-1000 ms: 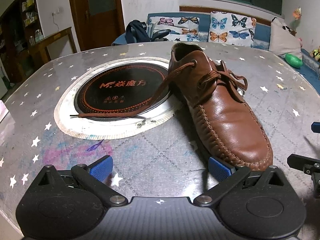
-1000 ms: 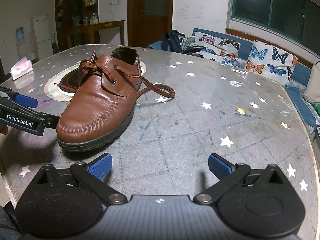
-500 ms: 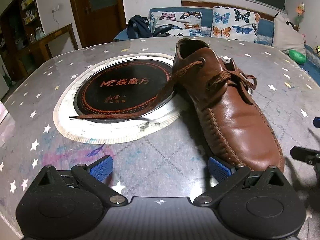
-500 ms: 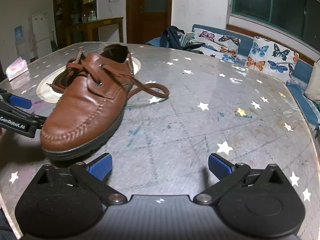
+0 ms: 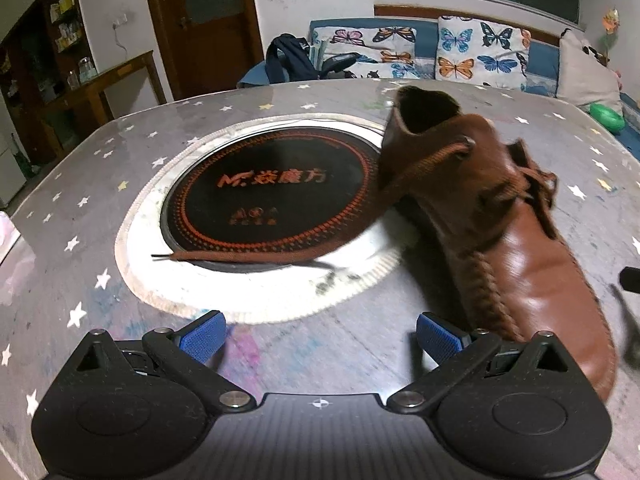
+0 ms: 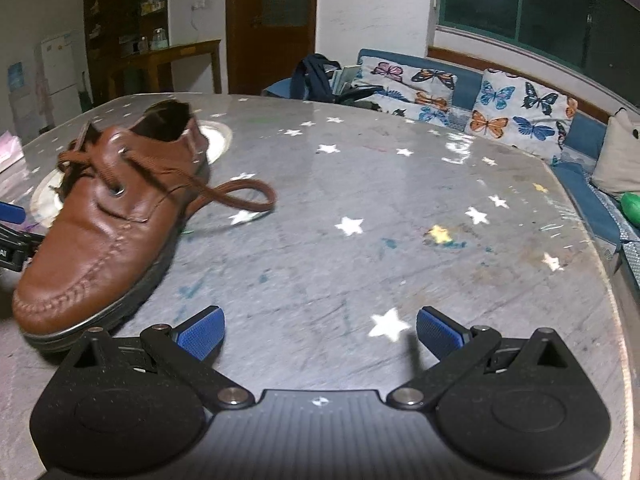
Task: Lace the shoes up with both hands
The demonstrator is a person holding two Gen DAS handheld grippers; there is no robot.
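A brown leather shoe [image 5: 520, 248] lies on the star-patterned table, toe toward me, its laces untied. One lace end [image 5: 248, 255] trails left across the black round hob plate [image 5: 264, 196]. In the right wrist view the same shoe [image 6: 108, 220] sits at the left, and the other lace [image 6: 244, 198] loops out on the table to its right. My left gripper [image 5: 318, 334] is open, low over the table just left of the shoe's toe. My right gripper [image 6: 318, 332] is open over bare table, right of the toe. Neither holds anything.
The table edge [image 6: 616, 280] curves close on the right, with a blue sofa and butterfly cushions [image 6: 516, 120] beyond. A dark bag [image 5: 288, 60] lies behind the table. The left gripper's finger [image 6: 12, 236] shows beside the toe in the right wrist view.
Both grippers have moved forward over the table, so the shoe now sits nearer and more to the side in each view. Shoe and laces stay where they lay. Both grippers remain open.
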